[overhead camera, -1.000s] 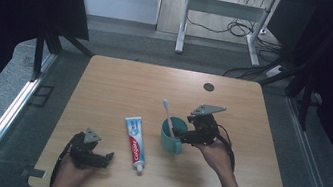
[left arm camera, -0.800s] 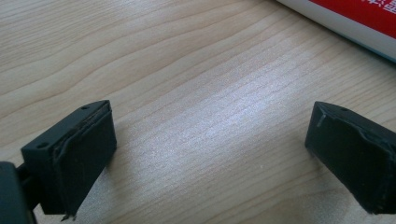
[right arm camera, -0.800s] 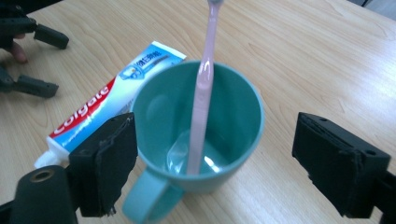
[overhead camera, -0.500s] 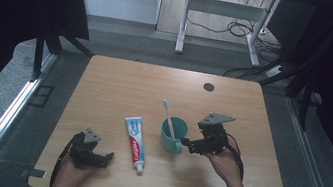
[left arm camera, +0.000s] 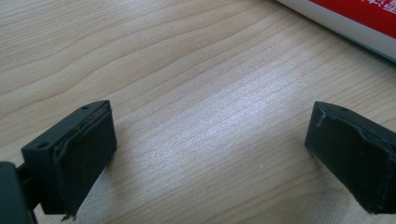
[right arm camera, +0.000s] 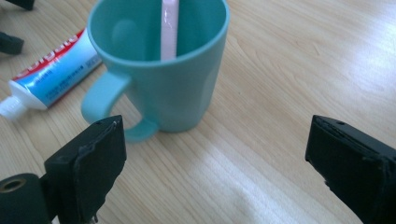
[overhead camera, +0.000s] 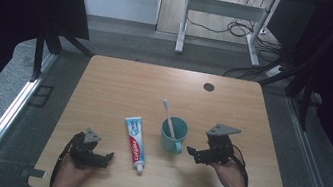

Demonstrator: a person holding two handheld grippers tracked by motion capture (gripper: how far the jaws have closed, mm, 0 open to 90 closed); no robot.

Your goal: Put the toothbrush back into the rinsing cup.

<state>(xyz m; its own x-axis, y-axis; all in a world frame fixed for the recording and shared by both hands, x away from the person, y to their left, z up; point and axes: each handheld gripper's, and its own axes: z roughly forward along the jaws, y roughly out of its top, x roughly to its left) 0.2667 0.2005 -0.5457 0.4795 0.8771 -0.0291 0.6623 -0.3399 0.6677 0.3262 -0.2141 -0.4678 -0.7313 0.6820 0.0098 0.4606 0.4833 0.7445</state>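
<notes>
Both grippers are black. The left gripper (overhead camera: 108, 157) and the right gripper (overhead camera: 189, 151) each carry a grey three-cornered plate on top, and a black cable trails from each. The fingers (right arm camera: 88, 170) are thick black blocks with small screw holes. The forearms are bare.

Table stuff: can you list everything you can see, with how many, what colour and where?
light wooden table: one, tan, middle of the high view
teal plastic mug with a handle: one, teal, centre of the table
white plastic toothbrush: one, white, standing in the mug
white, blue and red toothpaste tube: one, lying flat left of the mug
round dark spot: one, black, far side of the table
left claw: one, black, open, near edge
right claw: one, black, open, right of the mug
</notes>
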